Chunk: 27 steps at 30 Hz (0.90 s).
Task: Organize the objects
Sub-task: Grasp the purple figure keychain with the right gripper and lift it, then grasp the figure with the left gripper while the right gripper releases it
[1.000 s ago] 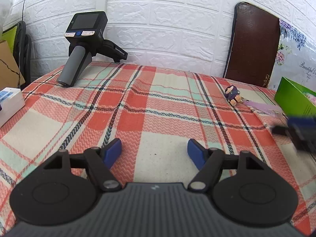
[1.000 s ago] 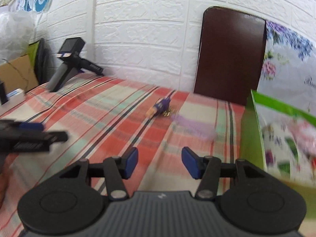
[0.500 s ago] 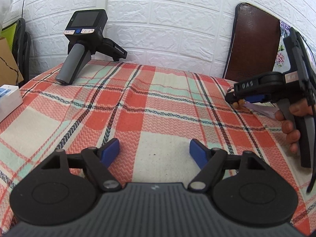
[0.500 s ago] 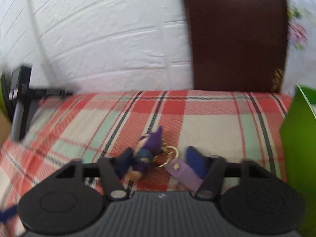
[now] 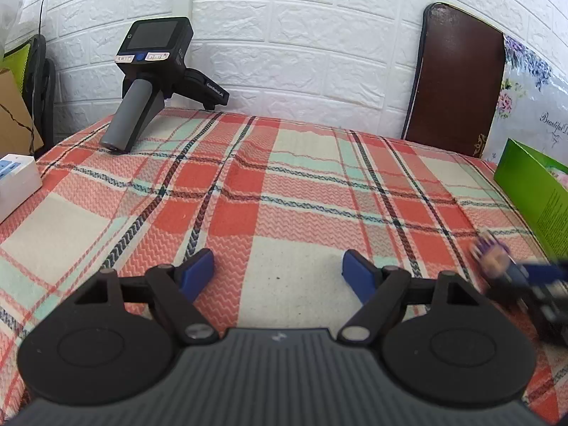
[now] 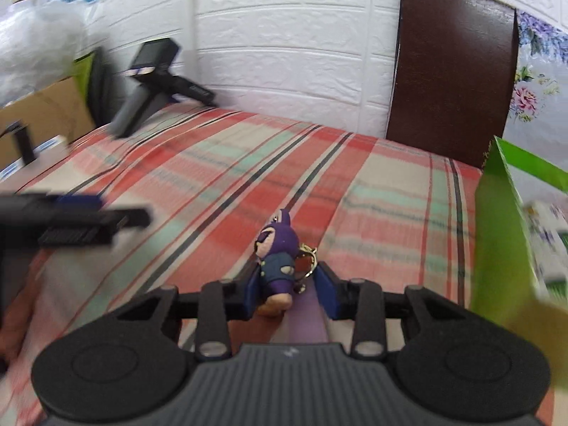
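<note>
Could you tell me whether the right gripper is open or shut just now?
Shut on the purple keychain figure: the right gripper has both blue fingertips pressed against the figure's sides.

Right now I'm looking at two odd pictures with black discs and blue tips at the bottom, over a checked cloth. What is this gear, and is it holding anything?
A person carries a hand-held gripper in each hand, each with a camera looking forward along two blue-tipped fingers. One picture is from the left hand-held gripper: it is open and empty over the cloth. The other is from the right hand-held gripper, closed on a small purple figure keychain with a lilac strap. Also on the cloth: a spare black gripper device by the brick wall, a green box at the right and a white box at the left.
</note>
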{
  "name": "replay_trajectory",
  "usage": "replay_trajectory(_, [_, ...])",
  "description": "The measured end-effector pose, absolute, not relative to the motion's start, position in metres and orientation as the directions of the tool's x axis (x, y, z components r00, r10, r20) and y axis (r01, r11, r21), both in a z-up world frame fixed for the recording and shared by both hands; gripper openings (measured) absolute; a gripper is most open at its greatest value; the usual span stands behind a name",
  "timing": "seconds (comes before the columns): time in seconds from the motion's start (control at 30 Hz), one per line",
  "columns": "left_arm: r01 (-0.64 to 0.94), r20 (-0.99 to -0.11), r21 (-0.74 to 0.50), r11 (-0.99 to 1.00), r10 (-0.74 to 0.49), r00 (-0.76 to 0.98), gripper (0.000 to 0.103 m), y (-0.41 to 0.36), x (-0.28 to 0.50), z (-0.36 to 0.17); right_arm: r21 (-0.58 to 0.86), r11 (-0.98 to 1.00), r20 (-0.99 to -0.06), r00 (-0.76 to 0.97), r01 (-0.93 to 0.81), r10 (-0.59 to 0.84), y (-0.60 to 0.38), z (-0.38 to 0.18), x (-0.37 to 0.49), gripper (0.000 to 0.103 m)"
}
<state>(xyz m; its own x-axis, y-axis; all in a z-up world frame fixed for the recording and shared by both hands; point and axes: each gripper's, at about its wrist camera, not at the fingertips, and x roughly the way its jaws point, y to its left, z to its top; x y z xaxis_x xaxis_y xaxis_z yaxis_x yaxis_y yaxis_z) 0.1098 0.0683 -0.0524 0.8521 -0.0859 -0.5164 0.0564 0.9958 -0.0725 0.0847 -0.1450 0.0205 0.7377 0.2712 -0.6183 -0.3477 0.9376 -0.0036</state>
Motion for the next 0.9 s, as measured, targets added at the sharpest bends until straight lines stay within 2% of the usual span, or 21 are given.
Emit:
replay_trajectory(0.3, [0.047,-0.529,-0.035,0.998,-0.058,0.847,0.086,0.064,0.111,-0.051,-0.007,0.934,-0.589,0.757,-0.356,0.283,-0.167,0.024,-0.02,0.035])
replay_trajectory(0.33, [0.044,-0.534,-0.029,0.999,-0.052,0.844,0.086,0.064,0.111,-0.05,-0.004,0.934,-0.589,0.756,-0.358,0.287,-0.169,0.025,-0.022,0.037])
replay_trajectory(0.37, [0.038,-0.541,-0.017,0.999,-0.041,0.84,0.086,0.062,0.111,-0.049,0.0,0.937,-0.587,0.759,-0.349,0.282,-0.173,0.027,-0.024,0.049])
replay_trajectory(0.4, [0.023,-0.552,0.0,1.0,-0.019,0.833,0.085,0.059,0.108,-0.046,0.007,0.94,-0.578,0.766,-0.34,0.282,-0.178,0.03,-0.027,0.054])
replay_trajectory(0.43, [0.01,-0.567,0.0,1.0,-0.008,0.824,0.084,0.056,0.102,-0.041,0.018,0.94,-0.57,0.769,-0.341,0.29,-0.183,0.033,-0.03,0.054])
replay_trajectory(0.47, [0.016,-0.578,-0.032,0.999,-0.032,0.815,0.084,0.054,0.093,-0.036,0.031,0.938,-0.564,0.768,-0.346,0.302,-0.189,0.035,-0.033,0.057])
replay_trajectory(0.53, [0.079,-0.592,-0.153,0.985,-0.156,0.79,0.084,0.048,0.073,-0.025,0.052,0.936,-0.554,0.77,-0.349,0.317,-0.201,0.035,-0.038,0.062])
replay_trajectory(0.6, [0.151,-0.623,-0.252,0.956,-0.279,0.731,0.084,0.035,0.056,-0.016,0.06,0.936,-0.545,0.774,-0.347,0.322,-0.21,0.033,-0.042,0.073])
replay_trajectory(0.73, [0.236,-0.665,-0.429,0.872,-0.482,0.57,0.084,0.007,0.041,-0.008,0.085,0.934,-0.527,0.78,-0.347,0.338,-0.223,0.034,-0.043,0.075])
replay_trajectory(0.9, [0.255,-0.698,-0.485,0.837,-0.546,0.464,0.084,-0.027,0.041,-0.014,0.118,0.905,-0.511,0.756,-0.408,0.408,-0.217,0.036,-0.042,0.072])
